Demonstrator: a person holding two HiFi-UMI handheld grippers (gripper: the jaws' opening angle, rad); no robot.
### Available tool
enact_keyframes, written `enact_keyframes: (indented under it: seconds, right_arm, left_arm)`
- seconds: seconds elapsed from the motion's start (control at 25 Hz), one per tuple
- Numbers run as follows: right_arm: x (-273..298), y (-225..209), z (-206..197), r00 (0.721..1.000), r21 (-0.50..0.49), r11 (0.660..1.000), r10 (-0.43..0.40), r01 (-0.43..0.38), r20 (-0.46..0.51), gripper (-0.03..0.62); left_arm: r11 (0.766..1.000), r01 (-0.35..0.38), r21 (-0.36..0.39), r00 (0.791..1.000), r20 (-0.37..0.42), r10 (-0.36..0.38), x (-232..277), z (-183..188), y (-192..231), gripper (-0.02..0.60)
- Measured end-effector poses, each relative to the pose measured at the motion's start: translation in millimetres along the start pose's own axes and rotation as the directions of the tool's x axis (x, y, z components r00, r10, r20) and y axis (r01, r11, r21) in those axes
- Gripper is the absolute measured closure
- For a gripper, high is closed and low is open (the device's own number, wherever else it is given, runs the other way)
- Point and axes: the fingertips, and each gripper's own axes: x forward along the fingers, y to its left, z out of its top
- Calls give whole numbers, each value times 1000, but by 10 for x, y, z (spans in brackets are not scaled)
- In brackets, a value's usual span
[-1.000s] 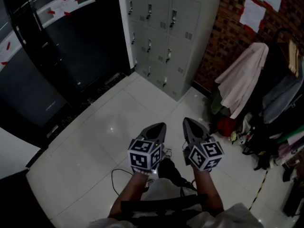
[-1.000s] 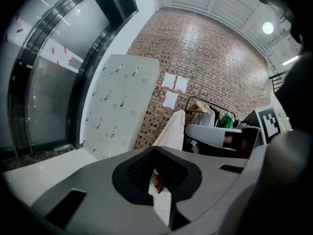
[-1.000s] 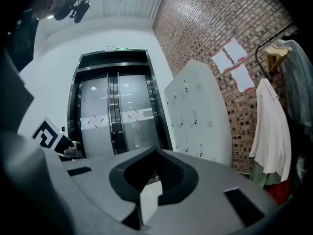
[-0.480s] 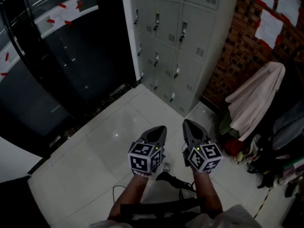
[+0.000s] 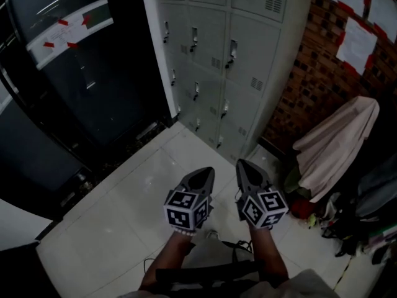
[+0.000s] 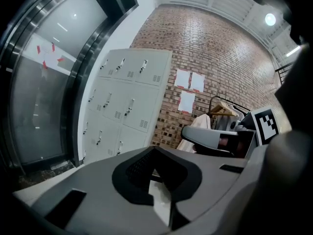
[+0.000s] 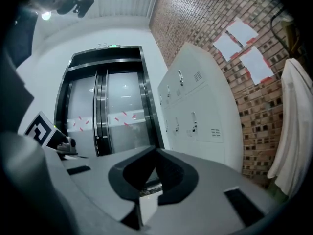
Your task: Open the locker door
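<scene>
The locker bank (image 5: 223,61) stands against the far wall, between a dark glass door (image 5: 74,85) on the left and a brick wall (image 5: 310,85) on the right. It is a grey metal cabinet of stacked compartments, each with a small handle and a vent slot. Every locker door in view is closed, so what the compartments hold cannot be seen.

The person stands on a pale tiled floor (image 5: 124,216), well apart from the lockers, with both arms held out low in front. The left claw (image 5: 205,174) points toward the cabinet with its jaws together at the tips and nothing between them. The right claw (image 5: 245,165), just beside it, points the same way; its jaws are opening, the tips barely parted, and nothing stands between them either. Neither claw touches anything.

White paper sheets (image 5: 356,42) are stuck on the bricks. A light coat (image 5: 335,141) hangs over a rack of darker clothes at the right. Red tape marks cross a pale strip on the glass door. A thin black cable (image 5: 239,246) lies on the floor near the person's feet.
</scene>
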Motion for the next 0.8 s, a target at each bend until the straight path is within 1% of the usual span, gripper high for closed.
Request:
enact_keyframes:
  seconds: [0.36,0.56,0.8]
  right_arm:
    - [460,-302,-118,1000,25,1000,-18,18,-20,568]
    - [839,-431,-122,999,21,998,-51,51,-12,565]
    - [1503,-634,-26,995,-8,995,-100,100,-11,563]
  left_arm:
    - [1000,-25,-13,999,-26,25,399,25,315,588]
    - [1000,-3,-12,1000,-29,2,680,130,630,588]
    - [999,40,-2,999,-23,-41,1205,467,1159,588]
